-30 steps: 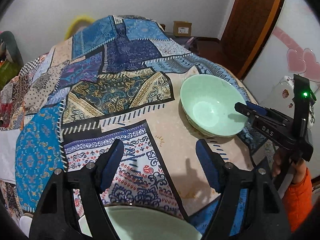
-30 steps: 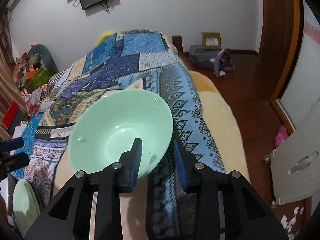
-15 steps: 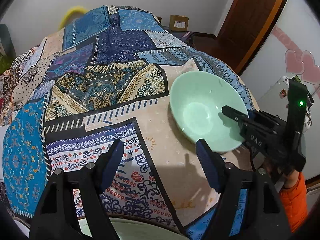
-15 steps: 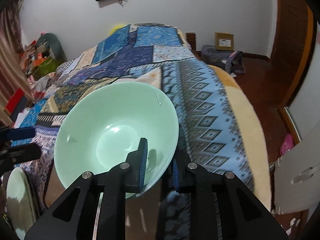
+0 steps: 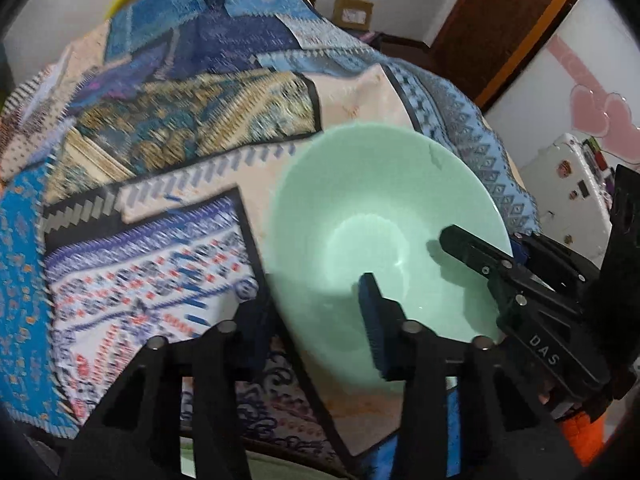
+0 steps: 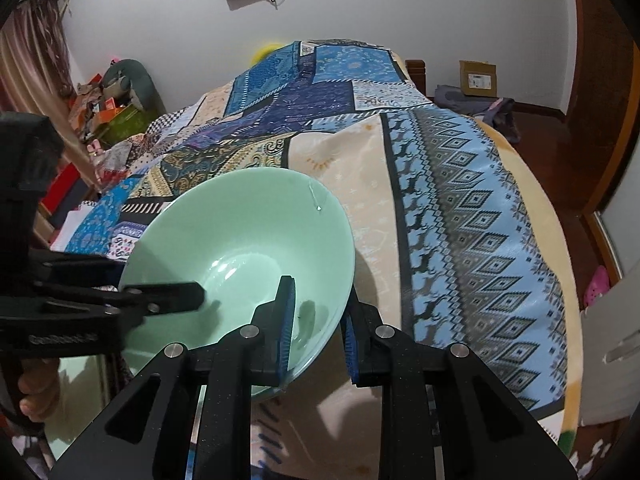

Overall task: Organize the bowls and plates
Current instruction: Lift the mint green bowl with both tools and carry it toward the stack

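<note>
A pale green bowl point(image 5: 360, 200) point(image 6: 240, 232) is held tilted over the patchwork quilt. My right gripper point(image 6: 318, 304) is shut on its near rim, one pad inside and one outside; in the left wrist view the right gripper point(image 5: 480, 248) comes in from the right. My left gripper point(image 5: 314, 308) straddles the bowl's left rim with its jaws closing. One pad is inside the bowl and the other is hidden behind the wall, and I see no firm press. A pale green plate point(image 6: 76, 392) point(image 5: 256, 468) lies below the bowl at the bed's near edge.
The quilt point(image 6: 460, 200) covers a bed that fills both views. A wooden floor with a bag and a cardboard box point(image 6: 478, 76) lies to the right, beside a white cabinet point(image 5: 568, 196). Clutter point(image 6: 112, 112) stands at the far left. A hand point(image 6: 32, 396) holds the left gripper.
My left gripper has dropped and shifted right onto the bowl's rim, and its jaws have narrowed. The right gripper has carried the bowl left, toward it.
</note>
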Demonstrator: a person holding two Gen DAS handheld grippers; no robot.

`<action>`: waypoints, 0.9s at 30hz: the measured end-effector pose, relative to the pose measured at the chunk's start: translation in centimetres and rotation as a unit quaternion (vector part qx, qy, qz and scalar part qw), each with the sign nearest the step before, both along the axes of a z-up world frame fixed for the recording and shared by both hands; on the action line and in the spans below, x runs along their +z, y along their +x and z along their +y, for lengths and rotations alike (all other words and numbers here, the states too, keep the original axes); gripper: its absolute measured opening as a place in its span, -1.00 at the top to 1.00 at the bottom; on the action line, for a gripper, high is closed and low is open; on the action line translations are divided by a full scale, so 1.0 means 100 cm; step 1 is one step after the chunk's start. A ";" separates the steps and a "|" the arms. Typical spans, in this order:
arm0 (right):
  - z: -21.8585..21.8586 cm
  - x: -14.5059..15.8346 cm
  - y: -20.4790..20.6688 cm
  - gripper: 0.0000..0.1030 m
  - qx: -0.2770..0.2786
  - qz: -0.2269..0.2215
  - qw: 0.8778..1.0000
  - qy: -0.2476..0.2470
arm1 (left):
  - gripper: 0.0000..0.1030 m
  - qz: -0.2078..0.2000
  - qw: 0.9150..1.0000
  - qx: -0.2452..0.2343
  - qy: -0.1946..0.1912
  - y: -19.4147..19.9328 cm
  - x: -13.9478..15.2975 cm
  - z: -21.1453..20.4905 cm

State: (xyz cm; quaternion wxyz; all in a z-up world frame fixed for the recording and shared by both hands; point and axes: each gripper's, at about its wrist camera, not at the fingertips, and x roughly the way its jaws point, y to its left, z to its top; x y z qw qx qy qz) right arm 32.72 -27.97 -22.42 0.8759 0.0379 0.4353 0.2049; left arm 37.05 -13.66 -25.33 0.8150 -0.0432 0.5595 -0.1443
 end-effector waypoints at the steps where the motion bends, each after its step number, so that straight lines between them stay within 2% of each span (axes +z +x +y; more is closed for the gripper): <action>1: 0.001 0.000 0.000 0.62 -0.002 -0.001 1.000 0.000 | 0.36 0.005 1.000 0.003 -0.002 0.000 -0.003 0.000; 8: 0.004 0.008 -0.006 0.62 -0.011 0.001 1.000 0.008 | 0.48 -0.009 1.000 0.005 0.014 -0.008 -0.004 -0.003; 12: 0.008 0.016 -0.012 0.62 -0.011 -0.004 1.000 0.008 | 0.48 -0.008 1.000 0.009 0.007 -0.015 0.000 0.002; 18: 0.014 0.036 -0.027 0.62 -0.008 -0.018 1.000 0.013 | 0.48 -0.023 1.000 0.011 0.007 -0.030 0.020 0.010; 27: 0.032 0.067 -0.051 0.62 0.003 -0.044 0.999 0.025 | 0.48 -0.063 0.998 0.027 0.009 -0.065 0.066 0.027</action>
